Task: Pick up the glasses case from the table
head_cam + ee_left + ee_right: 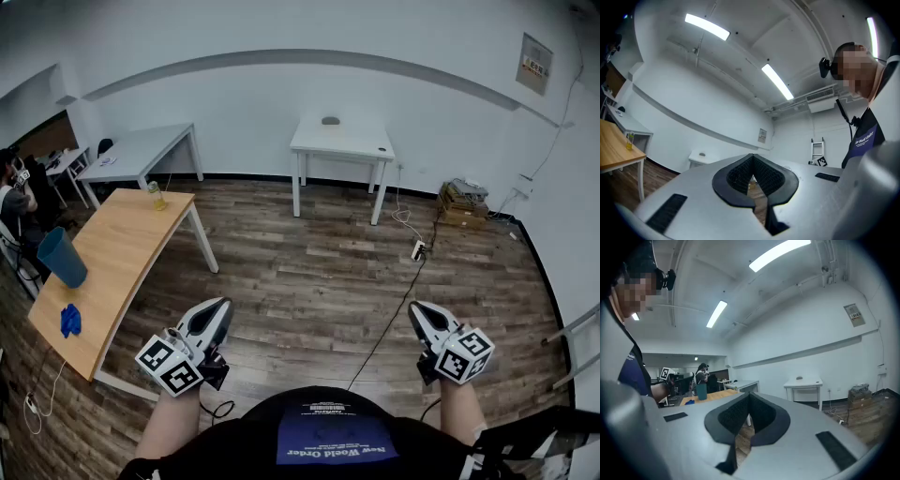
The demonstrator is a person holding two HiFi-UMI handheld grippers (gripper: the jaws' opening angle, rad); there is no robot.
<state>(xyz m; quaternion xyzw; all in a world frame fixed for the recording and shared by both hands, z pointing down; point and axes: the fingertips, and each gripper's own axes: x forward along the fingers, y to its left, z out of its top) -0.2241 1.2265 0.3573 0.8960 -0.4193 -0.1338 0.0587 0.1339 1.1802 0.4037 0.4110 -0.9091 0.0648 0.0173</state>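
Head view — left gripper (217, 309), right gripper (422, 314) closed; white table (342, 141) well ahead.

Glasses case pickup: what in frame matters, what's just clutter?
Job: left gripper, right gripper, both shut and empty; white table; small grey thing on it, probably the glasses case.
Lying about: wooden table, blue bucket, blue cloth, power strip on the floor, boxes by the wall.
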